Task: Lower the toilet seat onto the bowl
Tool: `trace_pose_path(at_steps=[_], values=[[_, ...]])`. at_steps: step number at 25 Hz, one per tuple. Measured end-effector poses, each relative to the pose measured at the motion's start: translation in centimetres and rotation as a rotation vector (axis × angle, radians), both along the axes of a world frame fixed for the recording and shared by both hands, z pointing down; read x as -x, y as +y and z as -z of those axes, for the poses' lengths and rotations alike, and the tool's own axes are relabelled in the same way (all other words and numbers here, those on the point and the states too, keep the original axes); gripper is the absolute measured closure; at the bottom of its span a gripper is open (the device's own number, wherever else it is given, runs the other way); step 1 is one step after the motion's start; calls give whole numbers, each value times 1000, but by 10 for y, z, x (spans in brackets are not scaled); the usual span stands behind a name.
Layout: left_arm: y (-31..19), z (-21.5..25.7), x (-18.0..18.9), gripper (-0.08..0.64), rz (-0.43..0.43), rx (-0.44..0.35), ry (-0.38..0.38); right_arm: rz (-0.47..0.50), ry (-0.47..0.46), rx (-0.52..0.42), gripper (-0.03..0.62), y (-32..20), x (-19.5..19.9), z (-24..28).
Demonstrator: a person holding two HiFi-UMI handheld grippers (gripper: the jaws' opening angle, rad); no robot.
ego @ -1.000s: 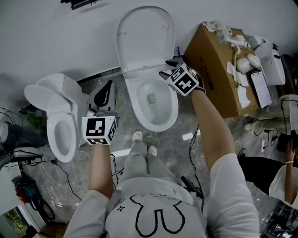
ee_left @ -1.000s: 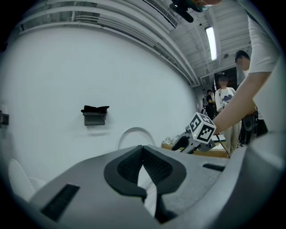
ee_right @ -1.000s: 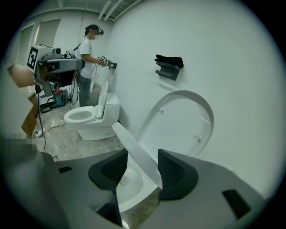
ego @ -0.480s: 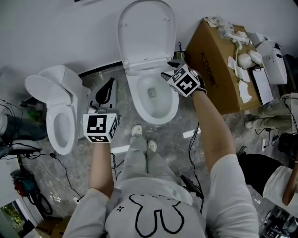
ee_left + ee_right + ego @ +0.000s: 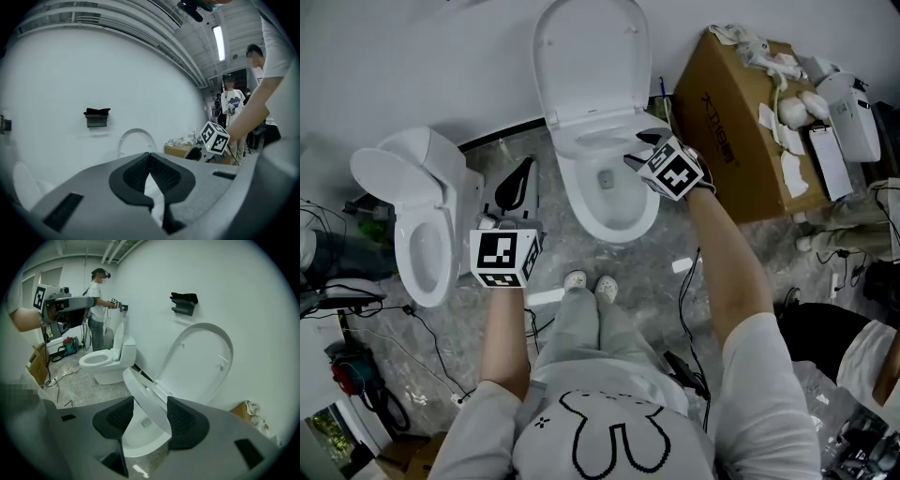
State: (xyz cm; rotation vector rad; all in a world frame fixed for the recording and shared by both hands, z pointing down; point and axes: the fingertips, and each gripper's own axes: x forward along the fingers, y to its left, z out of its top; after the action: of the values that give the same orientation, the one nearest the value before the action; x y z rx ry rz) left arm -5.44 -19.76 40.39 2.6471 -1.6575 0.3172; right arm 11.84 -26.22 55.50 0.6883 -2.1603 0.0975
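- No word, brand or number can be read anywhere in the room.
- Cardboard box (image 5: 727,112), far right: dark print runs along its side face, too small and slanted to make out.
- White sheet (image 5: 827,164) on the box's right end: faint lines, illegible.
- Marker cube (image 5: 502,258) on the left gripper (image 5: 517,178), near left: black-and-white square pattern, no letters or digits.
- Second marker cube (image 5: 675,171) on the right gripper (image 5: 639,148): the same kind of pattern.
- Person's shirt (image 5: 614,431), nearest: an outline rabbit drawing, no wording.
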Motion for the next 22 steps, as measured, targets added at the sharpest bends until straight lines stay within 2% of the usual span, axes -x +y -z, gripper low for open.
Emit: trace_pose_path(at_steps=[12,22], values=[[-1,-14,-15,551,-48,31,1,10,-13,101,362,37,-7,-33],[-1,-44,-20,551,-71,84,2,18,-6,204,348,68,-11,-73]])
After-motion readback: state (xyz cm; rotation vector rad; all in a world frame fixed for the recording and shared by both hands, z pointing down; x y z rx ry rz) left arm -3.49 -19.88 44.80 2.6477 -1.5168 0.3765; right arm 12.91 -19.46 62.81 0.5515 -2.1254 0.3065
